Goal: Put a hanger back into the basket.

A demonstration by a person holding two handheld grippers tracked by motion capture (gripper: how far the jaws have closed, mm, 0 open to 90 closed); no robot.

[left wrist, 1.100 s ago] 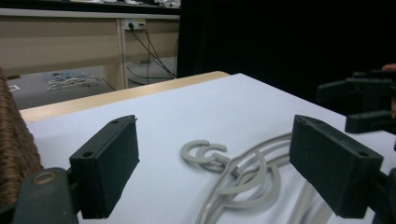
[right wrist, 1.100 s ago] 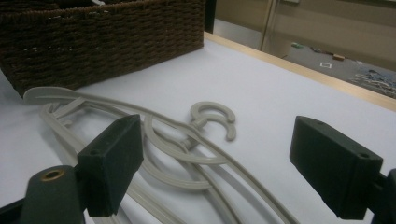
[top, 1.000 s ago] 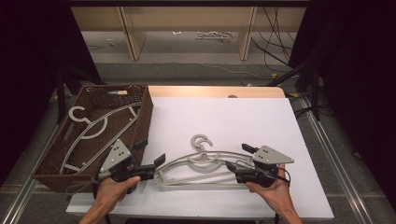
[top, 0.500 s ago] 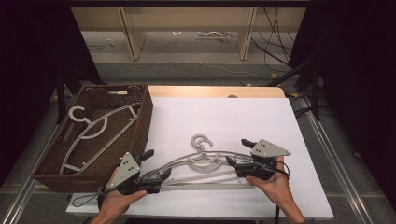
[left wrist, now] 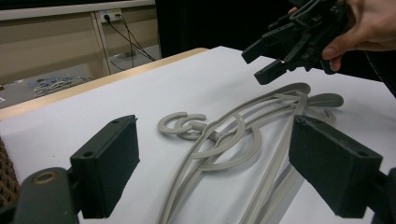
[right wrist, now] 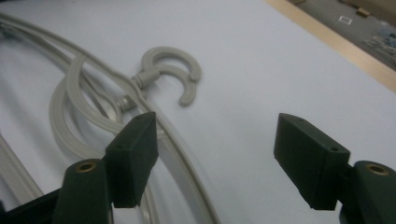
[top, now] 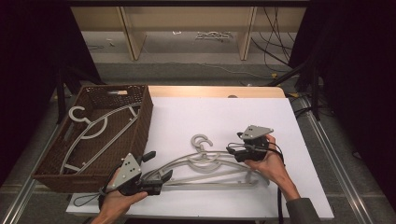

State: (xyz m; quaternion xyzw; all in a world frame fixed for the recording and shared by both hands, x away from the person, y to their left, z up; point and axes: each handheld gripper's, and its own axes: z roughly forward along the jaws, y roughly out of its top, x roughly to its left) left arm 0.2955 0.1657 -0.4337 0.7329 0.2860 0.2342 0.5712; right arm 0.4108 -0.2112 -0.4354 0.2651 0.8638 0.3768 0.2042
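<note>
Grey hangers mid-table, jaws closing above, basket left.

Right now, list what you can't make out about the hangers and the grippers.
- Hangers on the table: overlapping arms hide their number.
- Their left ends, high view: covered by the left gripper.
- Basket hangers: the wall hides their lower ends.
- Right gripper, high view: jaws too small to judge.

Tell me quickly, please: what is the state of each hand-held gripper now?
Left hand-held gripper: open, jaws either side of the grey hangers, not gripping.
Right hand-held gripper: open, holding nothing; jaws just been closing.
</note>
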